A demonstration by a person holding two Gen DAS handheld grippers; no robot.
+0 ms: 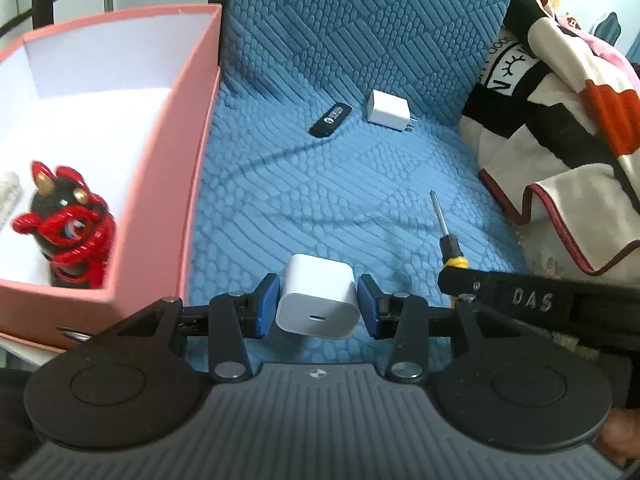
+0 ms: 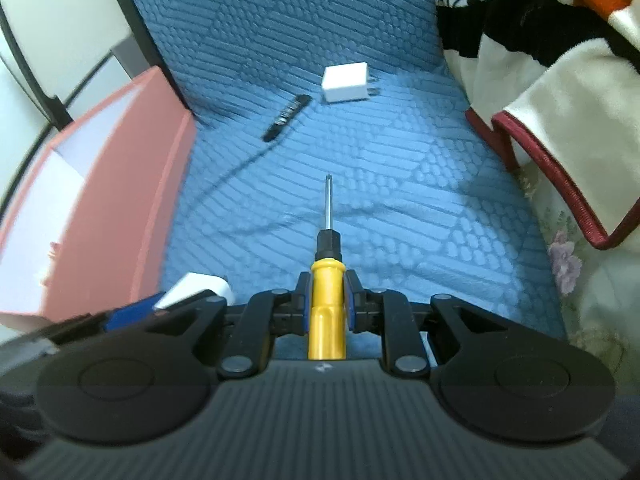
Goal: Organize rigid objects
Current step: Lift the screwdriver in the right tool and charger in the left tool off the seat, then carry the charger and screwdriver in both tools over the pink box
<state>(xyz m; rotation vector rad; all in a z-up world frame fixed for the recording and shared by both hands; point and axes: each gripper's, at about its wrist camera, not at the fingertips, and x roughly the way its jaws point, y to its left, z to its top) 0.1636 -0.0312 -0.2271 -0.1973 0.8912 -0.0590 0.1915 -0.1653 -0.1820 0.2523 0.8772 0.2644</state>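
Observation:
My left gripper [image 1: 318,305] is shut on a white cube charger [image 1: 318,298], its port face toward the camera, held above the blue quilted cushion [image 1: 340,184]. My right gripper [image 2: 327,300] is shut on the yellow handle of a screwdriver [image 2: 326,280] whose black collar and metal shaft point away from me. That screwdriver [image 1: 446,232] and the right gripper's arm also show at the right of the left wrist view. Farther back on the cushion lie a black USB stick [image 1: 330,119] and a second white plug charger [image 1: 387,111]. The pink box [image 1: 176,184] stands at the left.
Inside the pink box stands a red and black figurine [image 1: 66,224] beside something white at the edge. A folded blanket in cream, black and orange [image 1: 560,128] lies along the right side of the cushion. The cushion's upright back rises behind the objects.

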